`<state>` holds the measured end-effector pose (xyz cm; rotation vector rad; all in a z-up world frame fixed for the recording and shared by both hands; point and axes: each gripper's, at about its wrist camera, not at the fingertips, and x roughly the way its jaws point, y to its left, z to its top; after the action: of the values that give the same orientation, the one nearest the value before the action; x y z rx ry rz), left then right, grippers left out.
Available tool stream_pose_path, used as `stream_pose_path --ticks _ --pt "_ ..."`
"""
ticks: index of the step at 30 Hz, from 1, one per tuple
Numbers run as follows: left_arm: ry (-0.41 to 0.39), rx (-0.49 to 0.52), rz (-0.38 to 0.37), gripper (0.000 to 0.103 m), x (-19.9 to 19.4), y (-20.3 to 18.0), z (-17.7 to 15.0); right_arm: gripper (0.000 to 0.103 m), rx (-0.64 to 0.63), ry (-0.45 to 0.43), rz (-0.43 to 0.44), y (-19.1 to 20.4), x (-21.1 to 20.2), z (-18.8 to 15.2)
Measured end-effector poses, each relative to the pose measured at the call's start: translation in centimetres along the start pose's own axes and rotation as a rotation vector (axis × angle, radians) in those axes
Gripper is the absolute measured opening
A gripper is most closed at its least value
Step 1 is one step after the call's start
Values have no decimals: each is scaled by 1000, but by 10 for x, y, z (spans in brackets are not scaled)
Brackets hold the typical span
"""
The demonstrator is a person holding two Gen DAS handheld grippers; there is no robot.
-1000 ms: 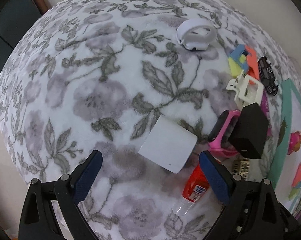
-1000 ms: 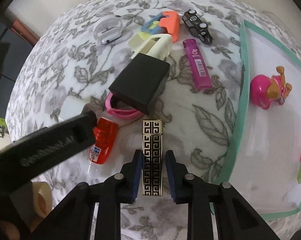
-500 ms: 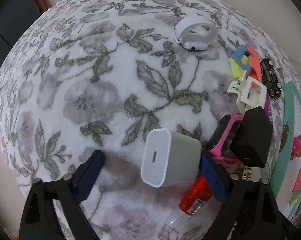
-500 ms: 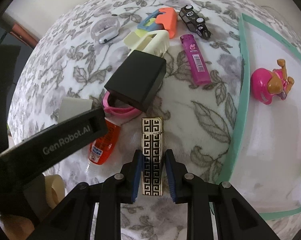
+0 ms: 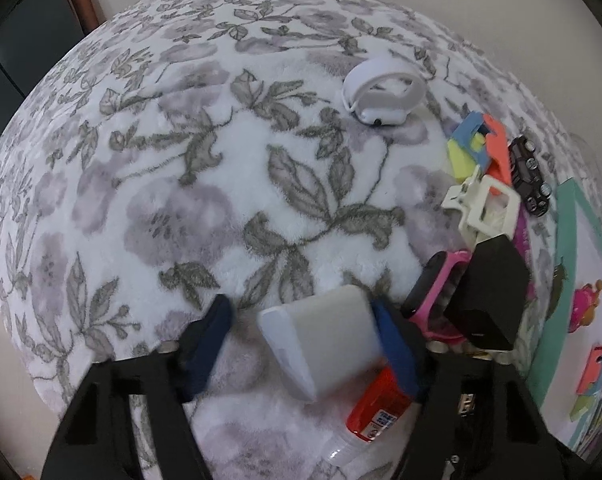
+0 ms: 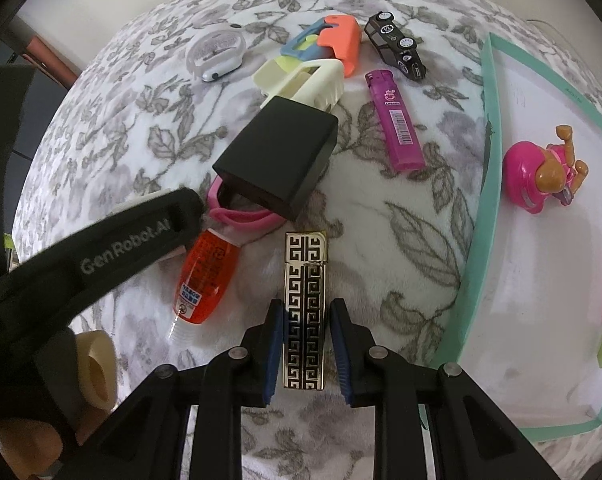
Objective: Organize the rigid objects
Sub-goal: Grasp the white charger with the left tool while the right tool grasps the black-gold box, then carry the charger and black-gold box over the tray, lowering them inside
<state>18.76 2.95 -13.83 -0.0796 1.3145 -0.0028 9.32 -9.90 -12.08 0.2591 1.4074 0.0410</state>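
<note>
Since a second ago the left gripper (image 5: 301, 328) has come in around the white charger block (image 5: 325, 344), which has tipped up off the floral blanket (image 5: 181, 160), and its jaws are closing: the right-side pad already touches the block, the left-side pad still stands off at about 9 o'clock, so no grip yet. Meanwhile the right gripper (image 6: 307, 346) has not stirred, clamped on the gold-and-black patterned lighter (image 6: 304, 308). Both pieces seem bound for the teal-edged board (image 6: 475, 240) at 3 o'clock, where the pink toy (image 6: 541, 176) already sits.
</note>
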Motion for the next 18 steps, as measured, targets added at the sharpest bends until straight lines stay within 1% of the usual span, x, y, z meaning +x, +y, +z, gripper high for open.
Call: stream_pose_path --ticks 1,3,8,13,18 --pt "-3 -2 -12 56 -4 2 1 26 2 -1 0 1 1 -1" --pt "0 3 -6 56 -13 9 1 26 4 -1 3 2 3 -2" --pt "12 -19 -24 56 -14 19 3 24 5 -1 2 4 2 -2" --pt "20 -42 -23 56 -20 27 -1 23 11 -1 3 2 0 -2" --pt "4 -57 -18 56 -31 37 -1 23 22 -8 14 0 -6 -1"
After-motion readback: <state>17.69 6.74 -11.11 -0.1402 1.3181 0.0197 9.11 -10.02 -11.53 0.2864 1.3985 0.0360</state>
